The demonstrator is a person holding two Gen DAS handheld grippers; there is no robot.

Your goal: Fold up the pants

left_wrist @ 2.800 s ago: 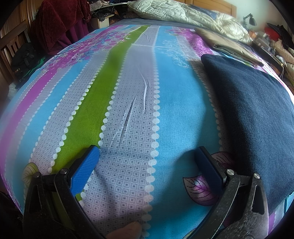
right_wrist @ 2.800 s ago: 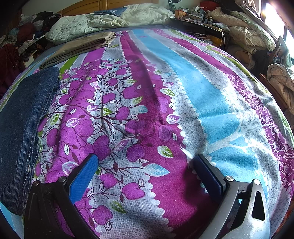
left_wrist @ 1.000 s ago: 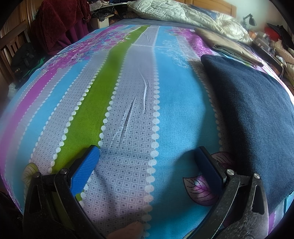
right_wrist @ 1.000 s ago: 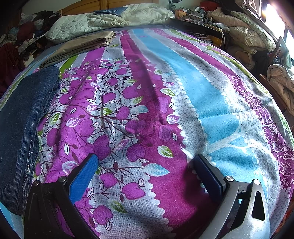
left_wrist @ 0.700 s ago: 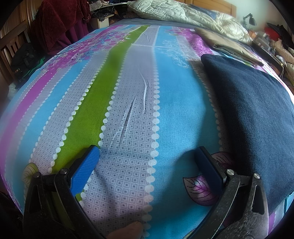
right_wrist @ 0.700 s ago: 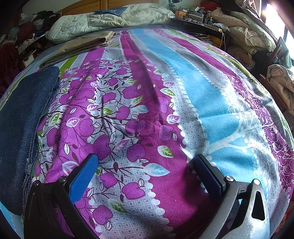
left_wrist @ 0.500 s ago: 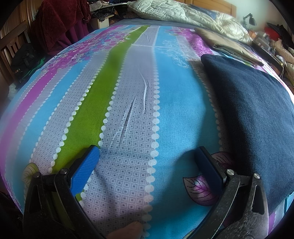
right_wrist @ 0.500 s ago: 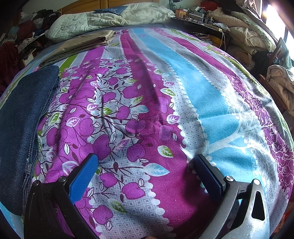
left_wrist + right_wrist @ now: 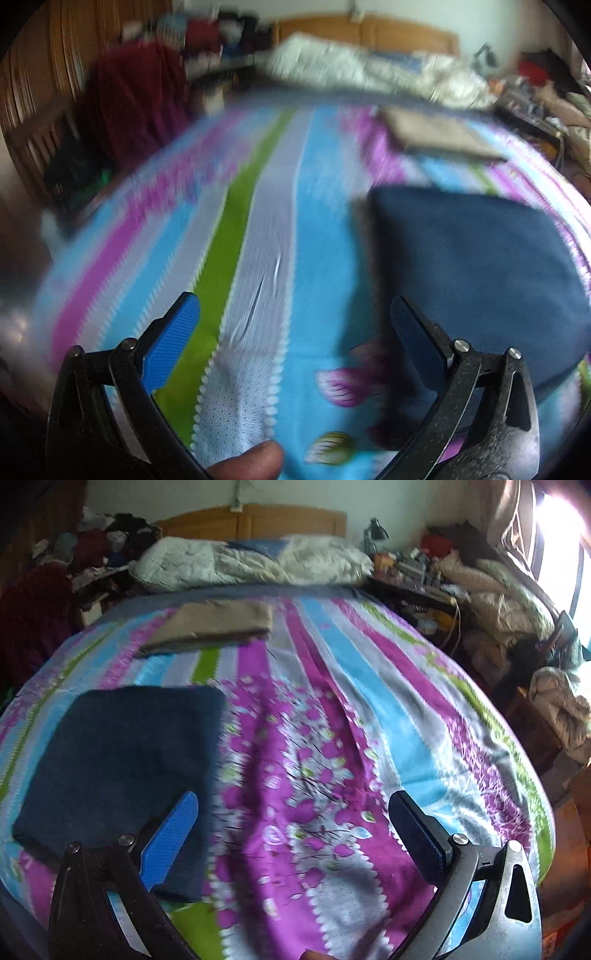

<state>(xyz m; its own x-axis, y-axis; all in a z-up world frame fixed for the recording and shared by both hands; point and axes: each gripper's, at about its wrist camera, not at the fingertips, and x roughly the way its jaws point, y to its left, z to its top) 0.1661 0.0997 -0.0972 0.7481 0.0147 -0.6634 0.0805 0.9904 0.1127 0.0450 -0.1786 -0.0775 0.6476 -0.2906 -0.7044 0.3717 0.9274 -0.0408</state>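
Dark blue denim pants (image 9: 476, 266) lie folded into a flat rectangle on the striped, flowered bedspread (image 9: 258, 229). In the left wrist view they sit to the right of my left gripper (image 9: 295, 325), whose blue-padded fingers stand wide apart and empty above the sheet. In the right wrist view the same pants (image 9: 122, 760) lie at the left, partly behind the left finger of my right gripper (image 9: 293, 812), which is open with nothing in it. Both views are blurred by motion. A thumb (image 9: 247, 461) shows at the bottom of the left wrist view.
Folded beige pants (image 9: 210, 627) lie farther up the bed. A pale quilt (image 9: 251, 565) is bunched against the wooden headboard (image 9: 251, 520). Clothes are piled on a chair at the left (image 9: 136, 96), and a cluttered table and bedding (image 9: 480, 590) stand to the right.
Both grippers have lifted and pulled back from the bedspread, so more of the bed and room shows. The pants lie as before. Both stay open.
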